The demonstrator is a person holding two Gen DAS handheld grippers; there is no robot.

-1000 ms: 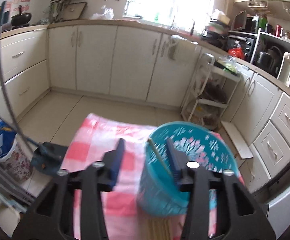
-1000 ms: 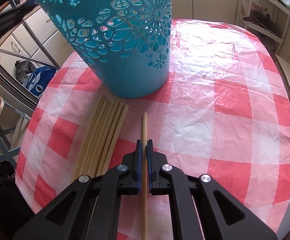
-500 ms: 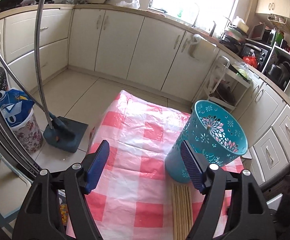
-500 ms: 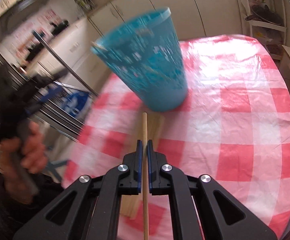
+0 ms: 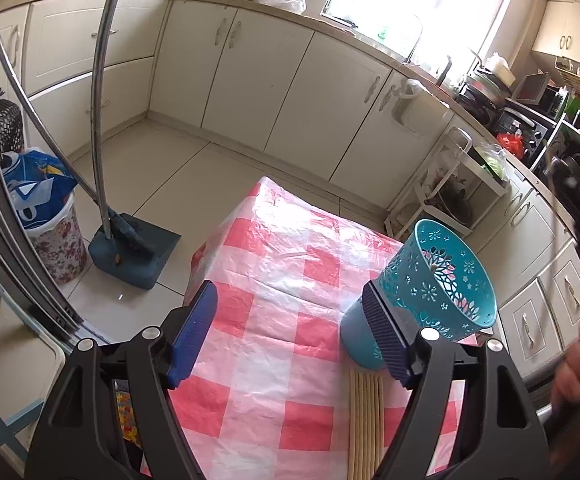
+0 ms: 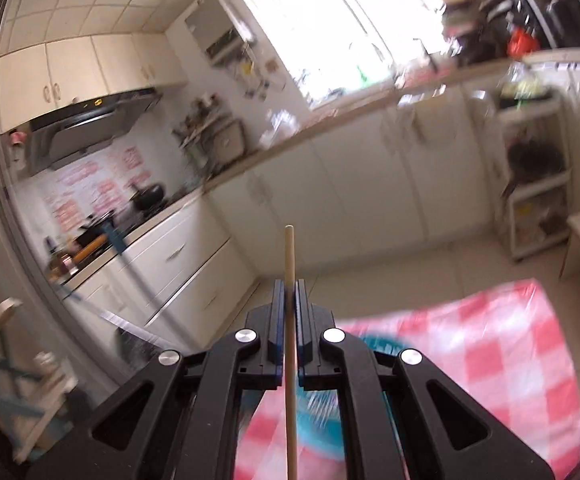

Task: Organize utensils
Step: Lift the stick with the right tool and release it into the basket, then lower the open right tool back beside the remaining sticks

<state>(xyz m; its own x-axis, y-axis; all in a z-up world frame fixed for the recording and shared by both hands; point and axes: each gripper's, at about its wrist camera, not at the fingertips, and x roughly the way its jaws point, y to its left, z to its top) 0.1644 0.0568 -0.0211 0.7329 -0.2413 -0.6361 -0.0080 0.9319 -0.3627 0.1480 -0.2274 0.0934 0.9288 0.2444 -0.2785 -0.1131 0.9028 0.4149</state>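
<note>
A kitchen lined with cream cabinets (image 5: 249, 80) under a bright window (image 5: 422, 4): at far left, a floral bin (image 5: 55, 248) and a blue dustpan (image 5: 129, 252) stand on the pale tiled floor. The left gripper (image 5: 290, 336), jaws just opened wide with nothing between them, hovers over the red-and-white checked tablecloth (image 5: 290, 280) (glossy, creased plastic). To the right, a row of wooden chopsticks (image 5: 365, 420) lies in front of the teal perforated holder (image 5: 434, 292), one stick inside it. The right gripper (image 6: 289, 304), raised above the table, pinches a single chopstick (image 6: 289, 256) between pressed-together pads.
</note>
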